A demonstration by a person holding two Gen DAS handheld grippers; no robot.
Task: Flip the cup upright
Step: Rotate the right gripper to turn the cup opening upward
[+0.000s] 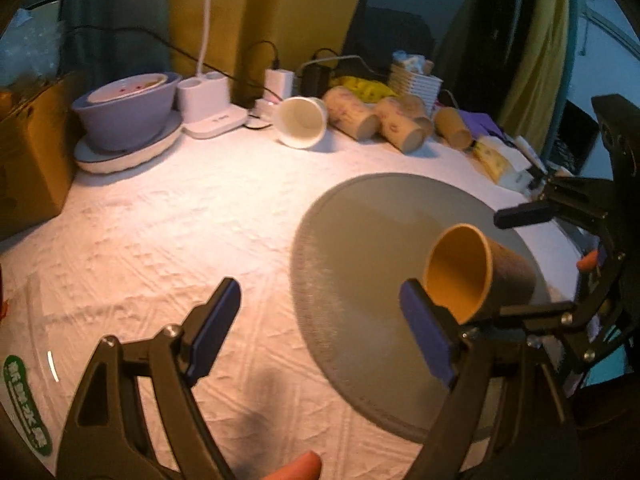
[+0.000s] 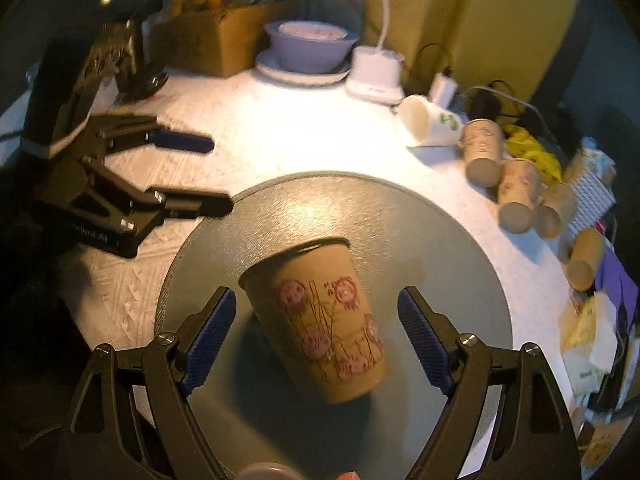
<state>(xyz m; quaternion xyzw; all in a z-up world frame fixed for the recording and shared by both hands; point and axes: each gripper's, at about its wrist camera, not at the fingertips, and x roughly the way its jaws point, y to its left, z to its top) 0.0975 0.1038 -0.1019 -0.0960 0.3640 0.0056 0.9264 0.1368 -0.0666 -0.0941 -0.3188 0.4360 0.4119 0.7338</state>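
A brown paper cup (image 2: 320, 316) with pink flower prints lies on its side on a round grey mat (image 2: 460, 256). Its mouth points toward the left gripper; its base points toward the right wrist camera. In the left wrist view the cup (image 1: 476, 272) shows its open orange inside. My right gripper (image 2: 316, 336) is open, its blue pads on either side of the cup, apart from it. My left gripper (image 1: 320, 332) is open and empty, over the mat's left edge and the white cloth. It also shows in the right wrist view (image 2: 200, 172).
Several paper cups (image 2: 516, 188) and a white cup (image 2: 424, 120) lie on their sides at the back right. A purple bowl (image 1: 128, 112) on a plate, a white lamp base (image 1: 208, 108), chargers with cables and a cardboard box (image 1: 28, 152) stand along the back.
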